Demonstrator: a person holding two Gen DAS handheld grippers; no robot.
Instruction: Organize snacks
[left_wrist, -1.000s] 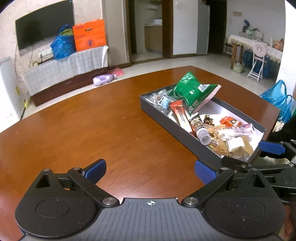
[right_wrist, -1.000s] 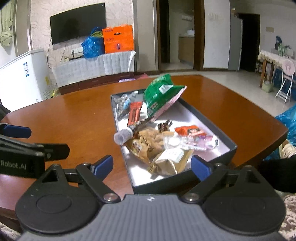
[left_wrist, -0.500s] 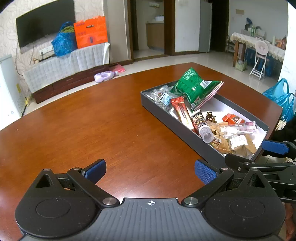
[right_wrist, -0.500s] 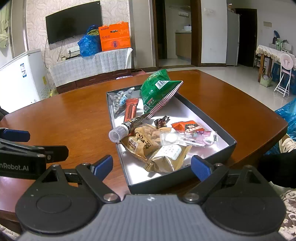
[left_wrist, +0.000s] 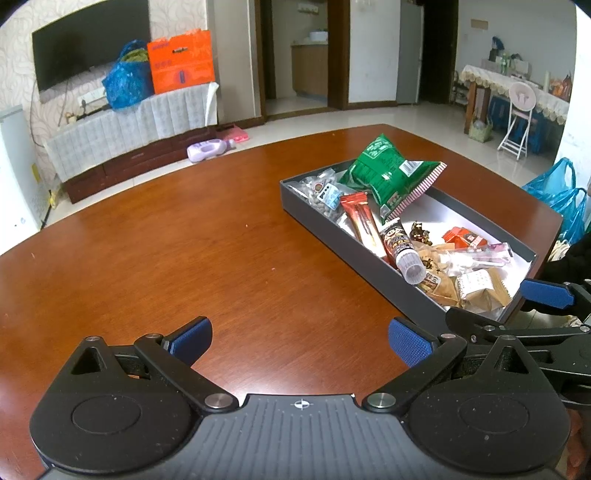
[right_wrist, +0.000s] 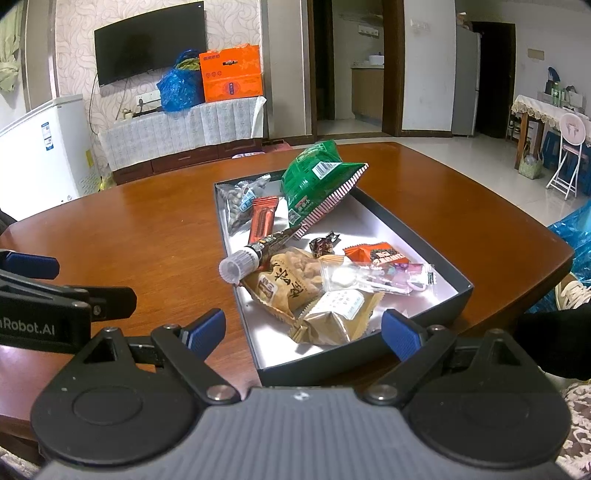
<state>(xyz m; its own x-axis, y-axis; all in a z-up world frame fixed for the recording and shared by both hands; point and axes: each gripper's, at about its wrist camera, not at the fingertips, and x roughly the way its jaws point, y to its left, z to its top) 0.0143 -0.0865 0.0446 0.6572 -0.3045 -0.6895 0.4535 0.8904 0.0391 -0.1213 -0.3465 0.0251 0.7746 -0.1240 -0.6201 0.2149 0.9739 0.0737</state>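
A dark grey box on the brown table holds several snacks: a green bag leaning on its far wall, a red bar, a capped tube, brown packets and a clear packet. My right gripper is open and empty over the box's near end. My left gripper is open and empty over bare table, left of the box. The right gripper's fingers show in the left wrist view.
The wooden table spreads wide to the left of the box. Its right edge lies close behind the box. Beyond are a TV bench, a white fridge and a folding chair.
Both grippers have risen and tipped slightly, so the box sits lower and farther in each view. Both stay open; no snack has moved.
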